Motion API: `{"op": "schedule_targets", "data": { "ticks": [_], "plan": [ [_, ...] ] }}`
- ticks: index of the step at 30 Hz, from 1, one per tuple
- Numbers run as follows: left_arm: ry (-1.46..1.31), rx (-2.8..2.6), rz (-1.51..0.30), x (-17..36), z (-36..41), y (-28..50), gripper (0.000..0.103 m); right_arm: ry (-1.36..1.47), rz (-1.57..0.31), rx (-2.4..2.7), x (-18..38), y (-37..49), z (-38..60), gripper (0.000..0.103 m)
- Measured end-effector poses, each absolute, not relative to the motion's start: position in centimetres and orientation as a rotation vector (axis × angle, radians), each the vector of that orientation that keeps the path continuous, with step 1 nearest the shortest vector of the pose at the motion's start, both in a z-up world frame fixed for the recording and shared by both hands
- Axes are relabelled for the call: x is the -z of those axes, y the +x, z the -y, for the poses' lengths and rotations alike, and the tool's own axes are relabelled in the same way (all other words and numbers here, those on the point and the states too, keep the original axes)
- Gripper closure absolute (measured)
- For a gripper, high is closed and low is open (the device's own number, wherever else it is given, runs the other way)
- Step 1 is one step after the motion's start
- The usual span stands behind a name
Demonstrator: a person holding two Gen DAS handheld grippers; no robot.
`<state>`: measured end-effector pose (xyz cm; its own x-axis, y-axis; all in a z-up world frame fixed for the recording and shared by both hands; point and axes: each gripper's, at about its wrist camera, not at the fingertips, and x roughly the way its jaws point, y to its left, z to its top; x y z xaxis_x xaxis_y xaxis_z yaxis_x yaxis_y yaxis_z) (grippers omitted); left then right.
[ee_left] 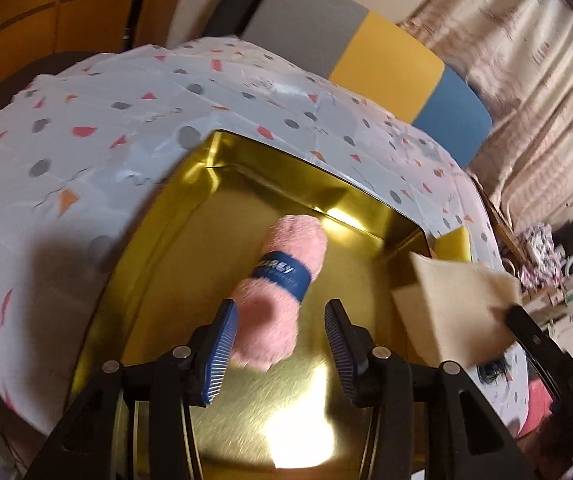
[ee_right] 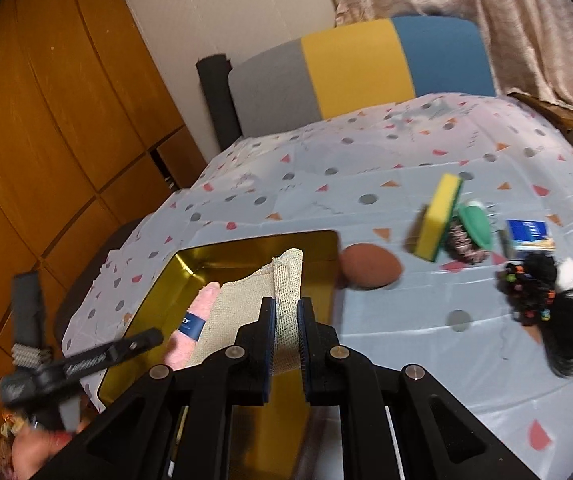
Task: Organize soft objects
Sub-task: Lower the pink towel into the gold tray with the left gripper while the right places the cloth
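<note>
right gripper (ee_right: 286,320) clamps beige mesh cloth (ee_right: 286,276) over gold tin (ee_right: 158,280); left gripper (ee_left: 280,344) parted, pink roll (ee_left: 282,280) unpinched.

A home, likely a living room or bedroom: a beige patterned curtain (ee_right: 486,20) hangs behind a chair (ee_right: 366,68) upholstered in grey, yellow and blue, wooden cabinet doors (ee_right: 46,120) line one wall, and a confetti-print plastic tablecloth (ee_right: 366,168) covers the table.

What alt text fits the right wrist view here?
The right gripper pinches a beige mesh cloth over a gold tin tray holding a pink rolled towel. A brown sponge, yellow sponge and black wig lie on the patterned tablecloth.
</note>
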<state>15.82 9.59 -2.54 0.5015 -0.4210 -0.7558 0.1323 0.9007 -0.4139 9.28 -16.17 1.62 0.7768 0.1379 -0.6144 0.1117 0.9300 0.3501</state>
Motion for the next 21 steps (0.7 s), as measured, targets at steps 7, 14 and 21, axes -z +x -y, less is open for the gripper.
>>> {"op": "schedule_targets", "data": {
  "ticks": [7, 14, 21],
  "plan": [
    [-0.367, 0.311, -0.989, 2.6, -11.4, 13.8, 0.057, 0.449, -0.736, -0.088, -0.9, 14.4, 13.6, 0.092],
    [-0.406, 0.263, -0.964, 2.6, -13.1, 13.1, 0.057, 0.367, -0.801, -0.184, -0.2, 20.6, 7.9, 0.092],
    [-0.456, 0.221, -0.967, 3.0, -14.8, 13.3, 0.057, 0.293, -0.889, -0.264, 1.9, 25.7, 3.8, 0.084]
  ]
}}
